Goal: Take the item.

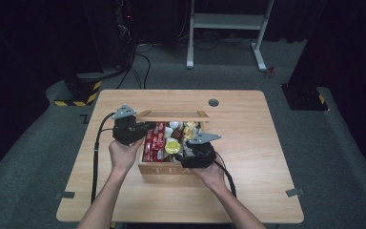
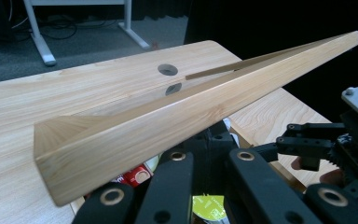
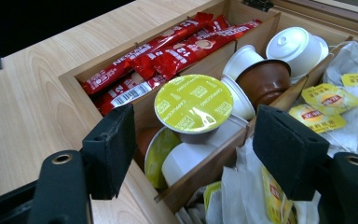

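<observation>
A wooden tea box point(image 1: 164, 169) stands mid-table with its lid point(image 1: 174, 115) raised. My left gripper point(image 1: 143, 128) is at the box's left rear corner. In the left gripper view the lid's edge point(image 2: 191, 112) lies across just above its close-set jaws point(image 2: 209, 156); I cannot tell if they pinch it. My right gripper point(image 1: 183, 151) hovers open over the box's front right. Its pads point(image 3: 112, 149) stand wide, just short of a yellow-lidded capsule point(image 3: 193, 105), without touching it. Red sachets point(image 3: 168, 51) fill the left compartment, and white point(image 3: 293, 44) and brown point(image 3: 263, 79) capsules the middle one.
Tea bags with yellow tags point(image 3: 326, 107) fill the box's right compartment. The table point(image 1: 248, 143) has a round hole point(image 1: 213, 102) behind the box. On the floor beyond stand a white desk frame point(image 1: 226, 21) and a yellow-and-black striped base point(image 1: 78, 93).
</observation>
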